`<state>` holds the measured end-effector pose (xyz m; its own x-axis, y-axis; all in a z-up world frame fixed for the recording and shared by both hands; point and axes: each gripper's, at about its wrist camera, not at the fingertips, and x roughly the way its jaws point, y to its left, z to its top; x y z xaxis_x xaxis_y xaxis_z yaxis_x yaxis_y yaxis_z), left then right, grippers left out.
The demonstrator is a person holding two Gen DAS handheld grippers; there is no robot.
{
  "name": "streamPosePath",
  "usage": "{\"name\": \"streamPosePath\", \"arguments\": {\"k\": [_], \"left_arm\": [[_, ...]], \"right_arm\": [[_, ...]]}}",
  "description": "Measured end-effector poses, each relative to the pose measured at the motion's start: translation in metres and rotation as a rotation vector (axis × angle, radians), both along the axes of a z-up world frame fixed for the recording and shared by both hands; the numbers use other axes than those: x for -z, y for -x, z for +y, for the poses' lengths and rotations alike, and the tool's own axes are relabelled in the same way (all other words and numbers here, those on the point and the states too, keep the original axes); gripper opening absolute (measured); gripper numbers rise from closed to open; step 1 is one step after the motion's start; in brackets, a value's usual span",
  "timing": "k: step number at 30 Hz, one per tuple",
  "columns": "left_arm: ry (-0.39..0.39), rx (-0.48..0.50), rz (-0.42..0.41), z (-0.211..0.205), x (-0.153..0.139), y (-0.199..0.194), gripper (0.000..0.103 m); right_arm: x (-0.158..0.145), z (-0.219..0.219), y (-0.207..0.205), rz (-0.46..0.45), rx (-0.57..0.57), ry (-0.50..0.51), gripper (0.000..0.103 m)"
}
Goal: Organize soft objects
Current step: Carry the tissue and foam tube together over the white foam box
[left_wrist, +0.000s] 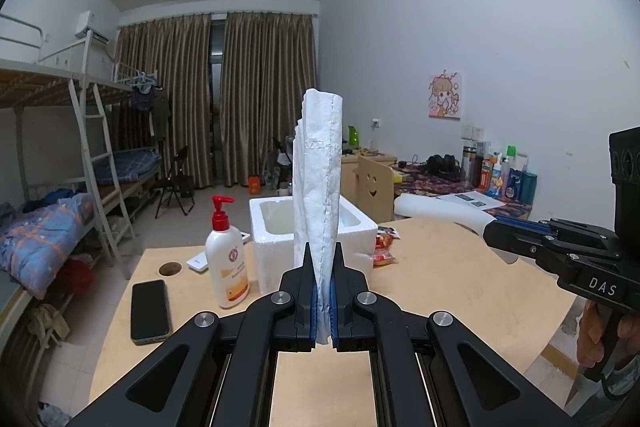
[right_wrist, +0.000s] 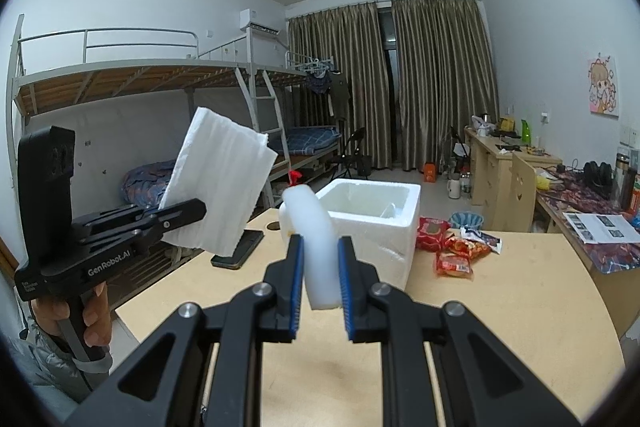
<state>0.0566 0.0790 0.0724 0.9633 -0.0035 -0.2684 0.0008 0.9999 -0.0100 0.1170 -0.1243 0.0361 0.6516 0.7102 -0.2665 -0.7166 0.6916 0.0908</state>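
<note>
The left gripper (left_wrist: 324, 259) clamps a white sheet (left_wrist: 320, 167) upright; the right gripper (right_wrist: 320, 247) clamps foam (right_wrist: 316, 239) near the box (right_wrist: 384, 227).

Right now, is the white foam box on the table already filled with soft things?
No, the right wrist view shows the white foam box open with only a pale inner surface visible, and no soft piece inside it.
</note>
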Motion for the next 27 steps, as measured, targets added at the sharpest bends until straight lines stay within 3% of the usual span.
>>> {"name": "streamPosePath", "arguments": {"k": [15, 27], "left_arm": [[0.01, -0.008, 0.014, 0.011, -0.011, -0.044, 0.004], [0.011, -0.032, 0.055, 0.023, -0.013, -0.101, 0.004]], "right_arm": [[-0.008, 0.009, -0.041, 0.021, 0.002, -0.007, 0.02], [-0.004, 0.028, -0.074, 0.053, -0.027, 0.007, 0.02]]}}
